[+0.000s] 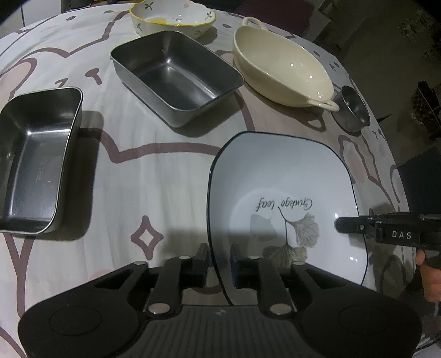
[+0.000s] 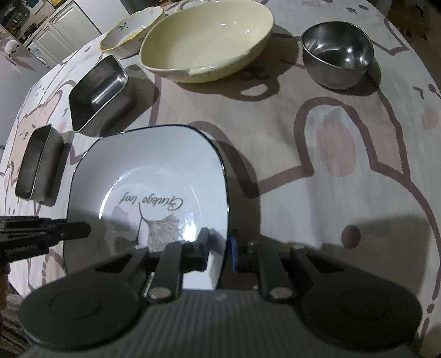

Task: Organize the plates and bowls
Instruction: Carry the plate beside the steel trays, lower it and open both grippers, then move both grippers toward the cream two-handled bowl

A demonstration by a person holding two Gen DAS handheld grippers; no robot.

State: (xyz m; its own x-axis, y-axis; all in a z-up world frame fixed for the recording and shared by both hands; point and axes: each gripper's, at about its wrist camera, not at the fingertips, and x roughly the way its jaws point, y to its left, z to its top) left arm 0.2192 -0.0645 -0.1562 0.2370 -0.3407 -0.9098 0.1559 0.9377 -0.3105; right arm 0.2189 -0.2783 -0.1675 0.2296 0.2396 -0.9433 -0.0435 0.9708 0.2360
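A square white plate [image 1: 275, 170] [image 2: 154, 157] with a dark blue rim and a ginkgo leaf print lies on the patterned tablecloth. My left gripper [image 1: 219, 260] straddles the plate's left rim; its jaws stand slightly apart and do not press on the rim. At the opposite edge my right gripper [image 2: 219, 250] straddles the right rim the same way, with a gap beside the rim. Each gripper also shows from the side in the other's view: the right gripper [image 1: 340, 224] and the left gripper [image 2: 86, 230].
Two rectangular steel trays [image 1: 176, 77] [image 1: 33, 162] sit to the left and behind. A cream oval dish [image 1: 281, 68] with handles, a floral bowl [image 1: 171, 16] and a small steel bowl [image 2: 336, 55] stand at the back. A hand [image 1: 430, 275] holds the right gripper.
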